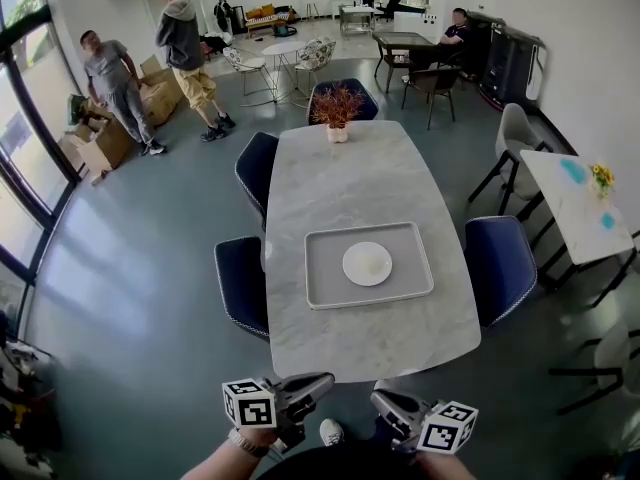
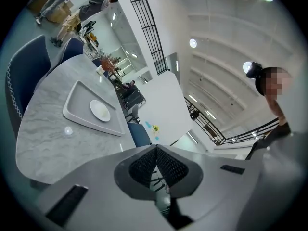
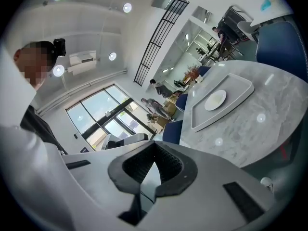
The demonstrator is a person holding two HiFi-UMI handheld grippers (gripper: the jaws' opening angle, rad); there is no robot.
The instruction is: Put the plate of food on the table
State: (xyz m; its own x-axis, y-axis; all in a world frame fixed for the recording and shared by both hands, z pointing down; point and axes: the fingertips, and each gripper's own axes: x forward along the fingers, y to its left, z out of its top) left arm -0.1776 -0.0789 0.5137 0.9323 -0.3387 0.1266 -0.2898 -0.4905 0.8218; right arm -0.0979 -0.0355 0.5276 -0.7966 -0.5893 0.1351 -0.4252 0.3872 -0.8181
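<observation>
A white plate [image 1: 367, 264] with a pale bit of food lies in a grey tray [image 1: 320, 298] on the near half of the marble table [image 1: 350, 178]. My left gripper [image 1: 320, 380] and right gripper [image 1: 382, 396] are low, close to my body, just short of the table's near edge, both pointing inward. Both are shut and hold nothing. In the left gripper view the shut gripper [image 2: 156, 150] is tilted, with the plate [image 2: 100, 110] and tray [image 2: 77, 97] far off to the upper left. From the right gripper [image 3: 154, 148], the plate [image 3: 215, 100] sits in the tray [image 3: 240, 93] to the upper right.
A potted plant [image 1: 336, 113] stands at the table's far end. Blue chairs flank the table at the left [image 1: 243, 286], far left [image 1: 258, 166] and right [image 1: 500, 266]. A small white table [image 1: 575, 203] stands at the right. Two people [image 1: 150, 58] stand by boxes far left.
</observation>
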